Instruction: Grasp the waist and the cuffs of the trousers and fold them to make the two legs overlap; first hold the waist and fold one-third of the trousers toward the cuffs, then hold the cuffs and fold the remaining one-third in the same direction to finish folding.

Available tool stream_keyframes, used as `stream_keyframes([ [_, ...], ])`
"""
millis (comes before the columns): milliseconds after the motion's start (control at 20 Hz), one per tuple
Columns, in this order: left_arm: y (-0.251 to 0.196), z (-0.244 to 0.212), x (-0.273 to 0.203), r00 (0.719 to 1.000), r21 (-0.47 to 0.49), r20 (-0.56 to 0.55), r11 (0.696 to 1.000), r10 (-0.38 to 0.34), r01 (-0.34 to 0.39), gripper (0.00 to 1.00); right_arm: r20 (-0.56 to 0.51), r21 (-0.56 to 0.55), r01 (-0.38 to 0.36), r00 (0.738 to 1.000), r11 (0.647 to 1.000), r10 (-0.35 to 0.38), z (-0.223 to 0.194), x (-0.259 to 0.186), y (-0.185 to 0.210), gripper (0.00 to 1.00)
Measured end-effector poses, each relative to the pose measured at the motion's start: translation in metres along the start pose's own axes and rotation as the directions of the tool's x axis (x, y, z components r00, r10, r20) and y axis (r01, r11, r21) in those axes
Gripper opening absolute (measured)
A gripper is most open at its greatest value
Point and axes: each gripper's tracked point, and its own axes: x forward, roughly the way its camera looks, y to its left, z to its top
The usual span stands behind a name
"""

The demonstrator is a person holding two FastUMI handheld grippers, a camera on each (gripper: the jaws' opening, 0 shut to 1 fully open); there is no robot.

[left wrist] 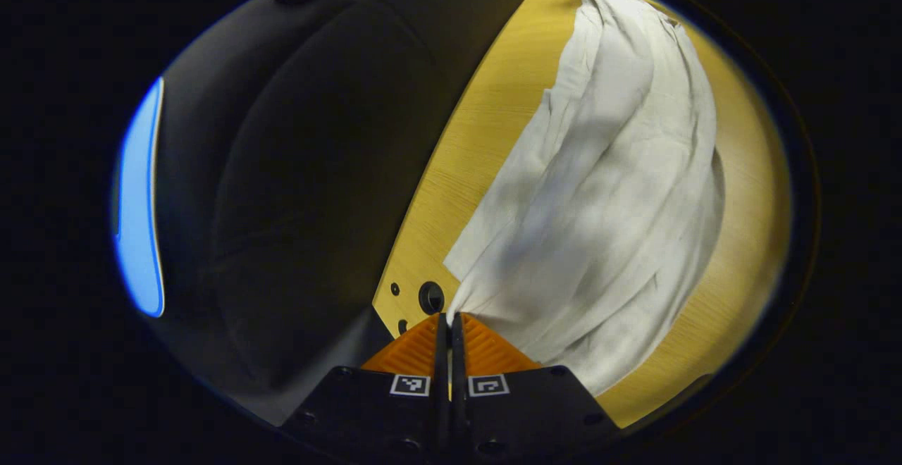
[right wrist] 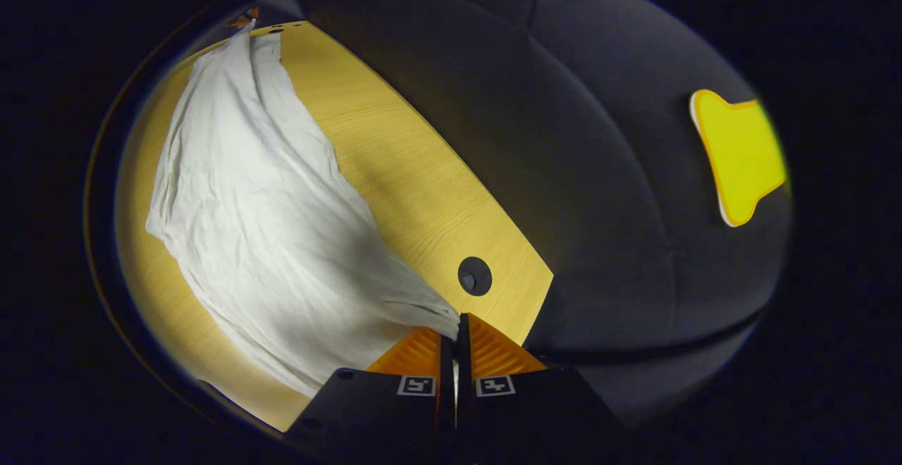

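In the left gripper view, the left gripper (left wrist: 449, 318) sits low over the near corner of the wooden table (left wrist: 486, 134), pointing along the tabletop. Its jaws are clenched together on an edge of the white trousers (left wrist: 606, 190), which stretch away from the tips across the table, creased and slightly lifted near the grasp. A round hole (left wrist: 430, 297) lies just beside the tips.

In the right gripper view, the right gripper (right wrist: 456, 320) is likewise pinched tight on another edge of the trousers (right wrist: 261, 225), with a table hole (right wrist: 474, 276) just beyond it. Black booth cloth (right wrist: 599, 169) hangs behind the table.
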Motion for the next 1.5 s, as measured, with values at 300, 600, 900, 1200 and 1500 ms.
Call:
stream_keyframes([
  [300, -0.015, -0.029, 0.003, 0.999, -0.073, -0.042, 0.997, -0.03, 0.027, 0.62, -0.063, 0.024, -0.001, 0.998, 1.0, 0.002, -0.027, 0.005, -0.007, 0.98],
  [600, -0.008, -0.079, -0.054, 0.99, -0.371, -0.088, 0.919, 0.112, -0.137, 0.96, -0.079, 0.194, 0.107, 0.992, 0.975, -0.093, -0.076, -0.047, -0.04, 0.98],
  [900, -0.071, -0.087, -0.109, 0.976, -0.833, -0.127, 0.516, 0.174, -0.2, 0.96, -0.017, 0.501, 0.154, 0.986, 0.852, -0.169, -0.097, -0.084, -0.034, 0.98],
  [1200, -0.107, -0.07, -0.15, 0.975, -0.993, -0.064, 0.088, 0.211, -0.084, 0.97, 0.004, 0.743, 0.112, 0.985, 0.66, -0.171, -0.11, -0.082, 0.004, 0.98],
  [1500, -0.133, -0.073, -0.199, 0.975, -0.997, -0.06, 0.041, 0.213, -0.07, 0.99, -0.047, 0.926, 0.125, 0.975, 0.356, -0.219, -0.124, -0.067, 0.024, 0.98],
])
